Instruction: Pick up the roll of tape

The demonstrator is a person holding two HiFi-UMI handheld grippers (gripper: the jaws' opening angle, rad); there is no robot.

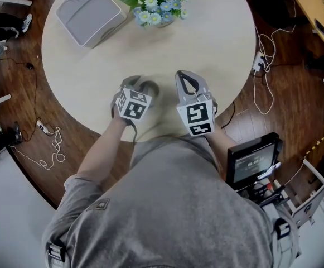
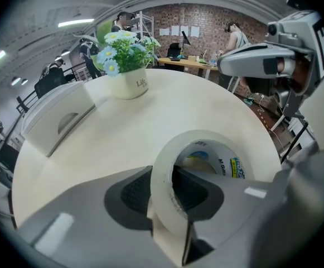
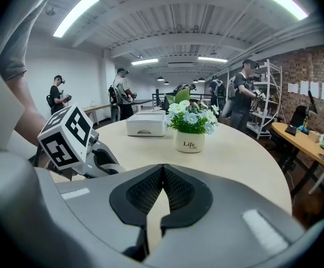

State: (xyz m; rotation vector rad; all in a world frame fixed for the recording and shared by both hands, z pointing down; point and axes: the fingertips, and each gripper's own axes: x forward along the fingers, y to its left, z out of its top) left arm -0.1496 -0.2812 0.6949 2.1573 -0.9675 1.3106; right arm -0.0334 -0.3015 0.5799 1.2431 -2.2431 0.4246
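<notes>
A roll of whitish tape (image 2: 206, 137) stands on edge on the round pale table (image 1: 206, 38), close to the near rim. My left gripper (image 2: 164, 190) points steeply down over it, one jaw inside the ring and one outside, both pads against the roll's wall. In the head view the tape (image 1: 149, 86) peeks out just past my left gripper (image 1: 138, 85). My right gripper (image 1: 188, 77) hovers beside it on the right, shut and empty, its pads (image 3: 150, 191) meeting at the tips.
A pot of blue and white flowers (image 1: 156, 4) and a white box (image 1: 89, 13) stand at the table's far side. Cables (image 1: 265, 54) trail on the wooden floor. A device with a screen (image 1: 254, 161) sits at my right. People stand in the background.
</notes>
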